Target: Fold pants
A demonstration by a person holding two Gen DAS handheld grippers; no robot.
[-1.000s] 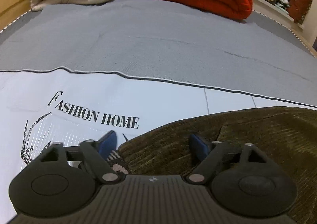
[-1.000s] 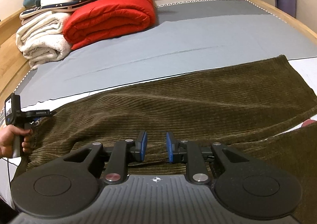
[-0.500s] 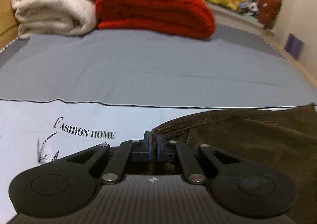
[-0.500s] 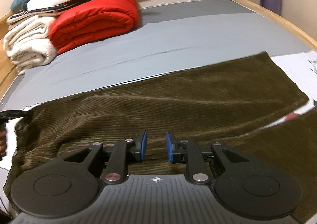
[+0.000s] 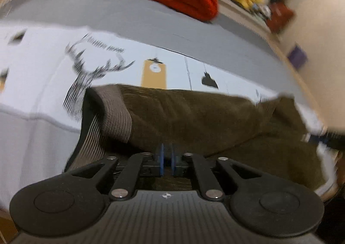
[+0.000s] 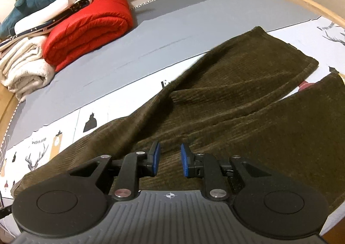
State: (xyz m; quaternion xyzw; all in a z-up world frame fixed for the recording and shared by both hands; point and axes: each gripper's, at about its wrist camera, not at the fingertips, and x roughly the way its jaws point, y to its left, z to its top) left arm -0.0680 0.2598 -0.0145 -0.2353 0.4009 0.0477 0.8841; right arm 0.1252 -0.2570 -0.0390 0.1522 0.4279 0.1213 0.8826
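- Left wrist view: the left gripper point(image 5: 167, 161) has its blue pads pinched nearly together on a raised fold of the pants point(image 5: 194, 118), olive-brown ribbed corduroy with a paler ribbed waistband point(image 5: 116, 114) turned out at the fold's left end.
- Beyond the pants lies a white printed sheet point(image 5: 43, 67) with a stag drawing; its lettering is too blurred to read.
- Right wrist view: the right gripper point(image 6: 168, 161) hovers over the pants point(image 6: 237, 101), its pads a narrow gap apart, gripping nothing.
- Far beyond the pants a puffy red quilt point(image 6: 88, 28) lies folded.
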